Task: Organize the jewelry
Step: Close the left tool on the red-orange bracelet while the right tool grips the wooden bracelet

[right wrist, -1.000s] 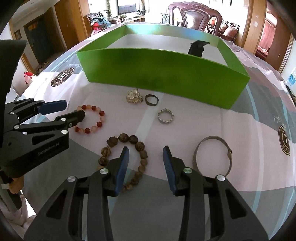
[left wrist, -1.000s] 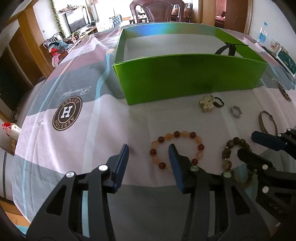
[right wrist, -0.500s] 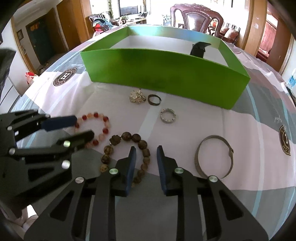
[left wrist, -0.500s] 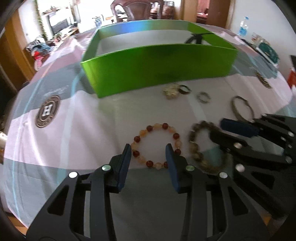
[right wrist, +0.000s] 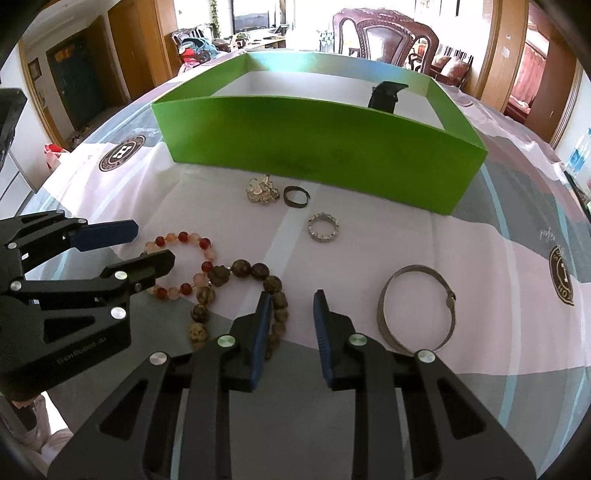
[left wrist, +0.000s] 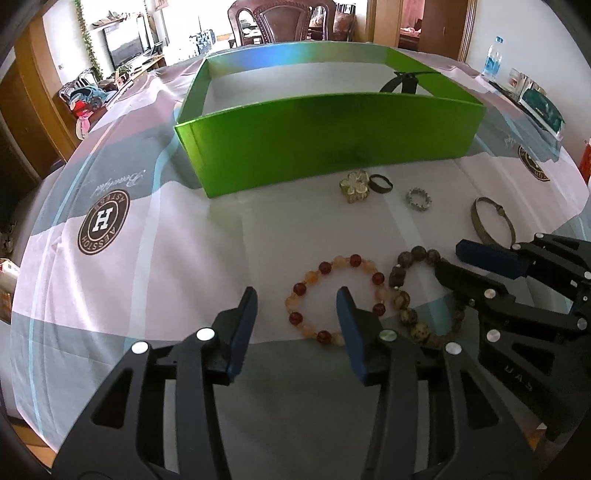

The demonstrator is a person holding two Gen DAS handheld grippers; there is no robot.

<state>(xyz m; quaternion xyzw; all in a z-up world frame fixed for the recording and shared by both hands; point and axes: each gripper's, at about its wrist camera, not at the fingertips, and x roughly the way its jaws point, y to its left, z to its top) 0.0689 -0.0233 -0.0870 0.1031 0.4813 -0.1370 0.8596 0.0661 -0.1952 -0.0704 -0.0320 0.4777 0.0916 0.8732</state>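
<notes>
One striped tablecloth (left wrist: 155,280), carved chair (right wrist: 384,33) behind.

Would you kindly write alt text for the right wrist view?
The right hand-held gripper hovers open over a brown beaded bracelet on a patterned tablecloth. Behind lies an open green cardboard box; the left hand-held gripper straddles a red-and-peach beaded bracelet.

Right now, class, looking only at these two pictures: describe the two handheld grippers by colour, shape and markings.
The left gripper and the right gripper look alike: black frames with triangular cut-outs, shaped like clamp arms, joined by round silver rivets. Each ends in two flat fingers with blue pads. In the right wrist view the left gripper's side carries small pale lettering, too blurred to read. No cables or sleeves show clearly.
</notes>
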